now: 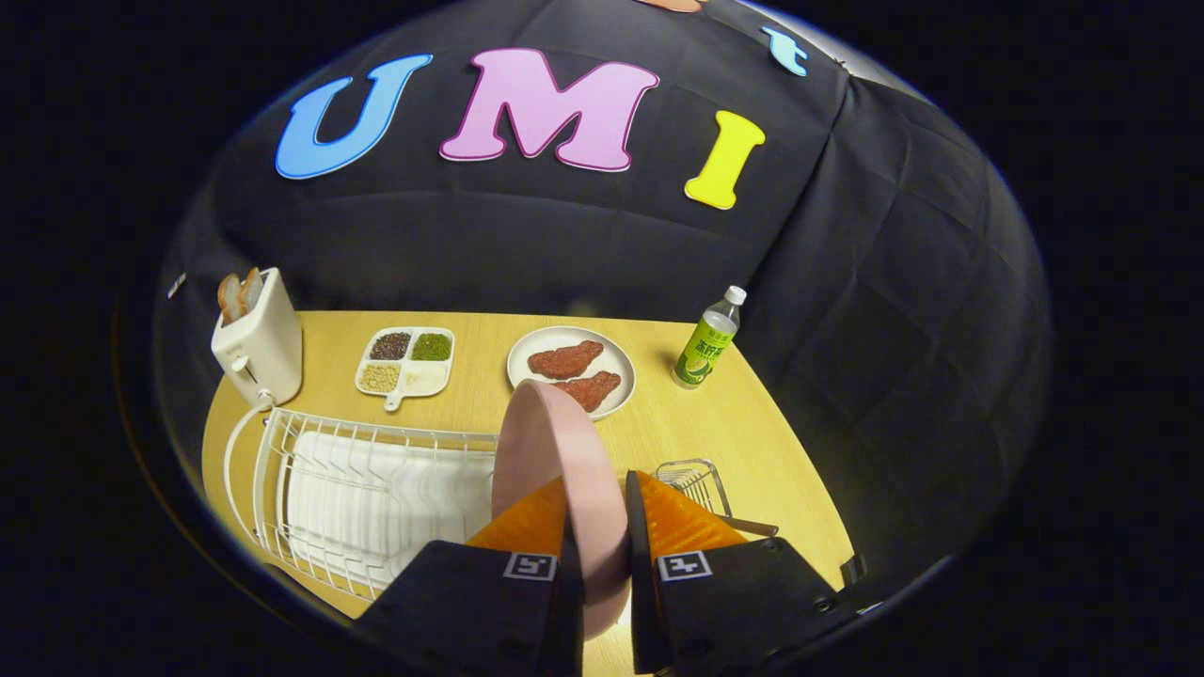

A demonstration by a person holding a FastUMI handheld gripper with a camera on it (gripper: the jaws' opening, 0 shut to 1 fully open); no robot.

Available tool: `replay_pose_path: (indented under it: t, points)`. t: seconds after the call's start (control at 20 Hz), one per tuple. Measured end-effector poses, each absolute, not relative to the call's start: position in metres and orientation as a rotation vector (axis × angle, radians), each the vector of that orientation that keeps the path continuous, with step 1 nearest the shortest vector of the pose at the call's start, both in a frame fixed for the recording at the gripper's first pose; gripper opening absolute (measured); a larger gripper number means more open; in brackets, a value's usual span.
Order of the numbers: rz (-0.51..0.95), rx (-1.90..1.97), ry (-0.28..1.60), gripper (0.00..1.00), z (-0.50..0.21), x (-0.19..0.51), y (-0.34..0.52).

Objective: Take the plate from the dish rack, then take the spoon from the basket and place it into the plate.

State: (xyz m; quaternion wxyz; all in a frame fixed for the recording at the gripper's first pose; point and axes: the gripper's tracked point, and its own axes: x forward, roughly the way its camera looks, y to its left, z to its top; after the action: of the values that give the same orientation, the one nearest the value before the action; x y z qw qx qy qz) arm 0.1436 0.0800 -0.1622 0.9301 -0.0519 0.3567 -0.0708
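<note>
The gripper (pixel 596 527) is clamped on the plate (pixel 555 451): its two ribbed orange fingers (pixel 527 522) press on either face of the plate's lower edge, with black housings carrying square markers behind them. The plate is pink, round and matte, held on edge and upright, so that its thin rim and shallow curved face show. It stands clear above the dish rack (pixel 367 498), at the rack's right end.

The dish rack is white wire with thin rounded bars and rows of upright prongs, sitting on a ridged white drip tray, on a smooth, light wood table (pixel 658 432). Just to the right of the rack, beyond the right finger, lies a small basket (pixel 696 481) of fine silvery wire mesh, rectangular with rounded corners. A slim metal handle, likely the spoon (pixel 748 527), sticks out from the basket toward the right; its bowl is hidden.

Behind the rack, at its left end, stands a boxy cream toaster (pixel 259 343) with two slices of bread in its slots. To the right of the toaster is a white four-section tray (pixel 406 362) of dark, green, tan and pale grains. Behind the rack's right end sits a white round plate of two rough reddish-brown cutlets (pixel 572 369). Further right of that is a clear plastic bottle (pixel 707 340) with a green label and white cap.
</note>
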Motion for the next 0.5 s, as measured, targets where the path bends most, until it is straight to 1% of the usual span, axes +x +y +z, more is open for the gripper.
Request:
replay_pose_path:
  t: [0.25, 0.5]
  points:
    - [-0.019, -0.006, 0.722, 0.24, -0.144, 0.11, 0.084]
    - [0.099, 0.139, 0.784, 0.24, -0.145, 0.05, 0.089]
